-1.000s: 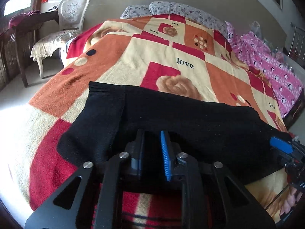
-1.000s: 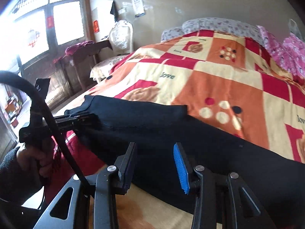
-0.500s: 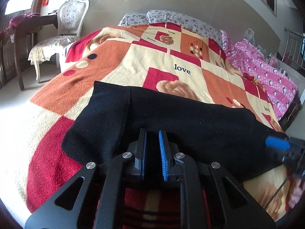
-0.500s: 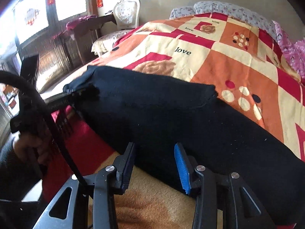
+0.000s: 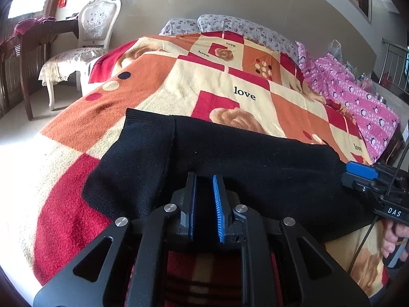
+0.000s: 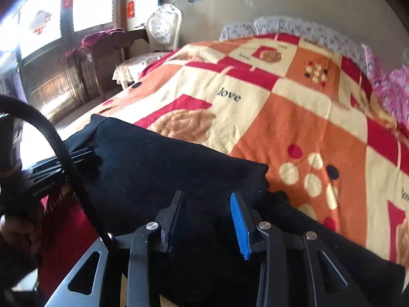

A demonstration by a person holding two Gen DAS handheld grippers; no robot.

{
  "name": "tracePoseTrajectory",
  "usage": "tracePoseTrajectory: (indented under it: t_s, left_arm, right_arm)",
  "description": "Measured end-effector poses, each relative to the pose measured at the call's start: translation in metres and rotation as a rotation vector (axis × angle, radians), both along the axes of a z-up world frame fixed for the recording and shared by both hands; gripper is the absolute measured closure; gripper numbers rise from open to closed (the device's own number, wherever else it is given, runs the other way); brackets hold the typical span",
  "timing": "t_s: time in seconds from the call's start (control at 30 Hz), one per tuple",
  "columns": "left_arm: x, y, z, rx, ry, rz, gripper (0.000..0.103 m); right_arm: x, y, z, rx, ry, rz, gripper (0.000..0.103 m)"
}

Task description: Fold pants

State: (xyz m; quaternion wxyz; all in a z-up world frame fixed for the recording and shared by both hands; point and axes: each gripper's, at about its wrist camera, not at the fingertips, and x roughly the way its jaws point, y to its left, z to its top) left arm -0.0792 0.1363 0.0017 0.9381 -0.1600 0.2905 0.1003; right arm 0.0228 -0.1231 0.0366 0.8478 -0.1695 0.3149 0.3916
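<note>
Black knit pants (image 5: 230,158) lie stretched sideways across the near part of the bed. My left gripper (image 5: 203,179) is shut on their near edge, with black fabric pinched between its narrow jaws. In the right wrist view the same left gripper (image 6: 79,157) bites the pants' (image 6: 166,168) left end. My right gripper (image 6: 206,195) holds a thicker bunch of the fabric, which fills the gap between its wider-set jaws. The left wrist view shows this right gripper (image 5: 358,176) clamped on the pants' right corner, a hand (image 5: 393,240) on its handle.
A red, orange and cream "love" blanket (image 5: 179,89) covers the bed. Floral pillows (image 5: 230,25) lie at the head and a pink quilt (image 5: 358,97) along the right side. A white chair (image 5: 94,30) and a dark wooden table (image 5: 38,30) stand left of the bed.
In the right wrist view the black fabric now fills the whole gap between the jaws, where blanket showed below it before. The right hand has shifted sideways and rolled a little. The left barely moved.
</note>
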Motion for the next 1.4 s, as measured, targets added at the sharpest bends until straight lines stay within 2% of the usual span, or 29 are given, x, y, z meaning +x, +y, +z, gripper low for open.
tracePoseTrajectory:
  t_s: [0.03, 0.1, 0.13, 0.17, 0.2, 0.23, 0.27, 0.33, 0.4, 0.47, 0.53, 0.57, 0.67, 0.7, 0.77, 0.83, 0.87, 0.9, 0.93, 1.0, 1.07, 1.1, 1.17, 1.23, 1.37, 1.4]
  left_arm:
    - [0.000, 0.000, 0.000, 0.001, 0.000, 0.000, 0.089]
    - [0.000, 0.000, 0.000, -0.002, -0.002, -0.001, 0.089]
    - [0.000, 0.000, 0.000, -0.003, -0.002, -0.001, 0.089]
    - [0.000, 0.000, 0.000, -0.002, -0.002, 0.000, 0.089]
    - [0.000, 0.000, 0.000, 0.000, -0.001, 0.000, 0.089]
    - [0.000, 0.000, 0.000, 0.000, -0.001, 0.001, 0.089]
    - [-0.001, 0.000, 0.000, 0.001, -0.002, 0.002, 0.089]
    - [0.000, 0.000, 0.000, 0.005, -0.001, 0.005, 0.089]
    - [0.000, -0.001, 0.000, 0.012, 0.001, 0.008, 0.089]
    - [0.000, -0.002, 0.000, 0.014, 0.002, 0.010, 0.089]
    - [0.000, -0.003, 0.000, 0.019, 0.005, 0.010, 0.089]
    - [0.001, -0.003, 0.001, 0.025, 0.009, 0.011, 0.089]
    - [0.001, -0.009, 0.010, 0.044, 0.035, 0.014, 0.089]
    - [0.000, -0.012, 0.017, 0.050, 0.030, 0.019, 0.089]
    - [-0.005, -0.025, 0.036, 0.077, -0.021, 0.011, 0.089]
    - [-0.008, -0.047, 0.055, 0.106, -0.088, -0.037, 0.088]
    - [-0.007, -0.060, 0.061, 0.106, -0.109, -0.073, 0.084]
    - [-0.003, -0.073, 0.063, 0.100, -0.120, -0.122, 0.074]
    - [0.003, -0.090, 0.061, 0.095, -0.111, -0.193, 0.062]
    - [0.021, -0.119, 0.045, 0.077, -0.047, -0.319, 0.061]
    - [0.035, -0.139, 0.024, 0.065, 0.032, -0.374, 0.061]
    - [0.039, -0.144, 0.015, 0.072, 0.061, -0.376, 0.061]
    - [0.040, -0.147, 0.012, 0.094, 0.059, -0.369, 0.061]
    - [0.042, -0.144, 0.011, 0.067, 0.059, -0.374, 0.061]
    - [0.042, -0.142, 0.010, 0.040, 0.048, -0.373, 0.061]
    - [0.041, -0.143, 0.009, 0.043, 0.047, -0.372, 0.061]
  right_arm:
    - [-0.002, -0.010, -0.001, -0.010, -0.026, -0.009, 0.064]
    - [0.015, -0.038, -0.021, -0.112, -0.030, -0.115, 0.063]
    - [0.022, -0.052, -0.028, -0.114, -0.007, -0.134, 0.050]
    - [0.028, -0.077, -0.028, -0.033, 0.026, -0.138, 0.042]
    - [0.036, -0.103, -0.029, -0.029, 0.046, -0.203, 0.036]
    - [0.045, -0.122, -0.030, -0.040, 0.052, -0.244, 0.035]
    - [0.051, -0.144, -0.029, -0.016, 0.059, -0.256, 0.035]
    - [0.061, -0.184, -0.030, -0.033, 0.050, -0.310, 0.035]
    - [0.068, -0.224, -0.028, 0.010, 0.070, -0.309, 0.035]
    - [0.069, -0.248, -0.027, 0.011, 0.059, -0.290, 0.050]
    - [0.068, -0.257, -0.024, 0.016, 0.051, -0.277, 0.055]
    - [0.068, -0.263, -0.022, 0.040, 0.062, -0.283, 0.055]
    - [0.065, -0.257, -0.018, -0.006, 0.038, -0.334, 0.054]
    - [0.057, -0.256, -0.012, 0.016, 0.030, -0.330, 0.054]
    - [0.033, -0.255, -0.001, 0.098, 0.011, -0.252, 0.054]
    - [0.023, -0.252, -0.007, 0.042, -0.003, -0.275, 0.053]
    - [0.020, -0.254, -0.015, 0.015, 0.015, -0.299, 0.053]
    - [0.019, -0.260, -0.028, 0.015, 0.059, -0.305, 0.051]
    - [0.013, -0.268, -0.031, 0.072, 0.023, -0.296, 0.051]
    - [0.009, -0.277, -0.032, 0.118, 0.033, -0.302, 0.051]
    - [0.006, -0.290, -0.022, 0.191, 0.069, -0.332, 0.051]
    - [0.004, -0.304, -0.015, 0.268, 0.095, -0.368, 0.051]
    - [-0.001, -0.326, -0.008, 0.377, 0.139, -0.434, 0.051]
    - [-0.008, -0.348, -0.010, 0.483, 0.222, -0.527, 0.049]
    - [-0.005, -0.349, -0.034, 0.549, 0.427, -0.568, 0.048]
    - [-0.006, -0.350, -0.037, 0.580, 0.412, -0.578, 0.048]
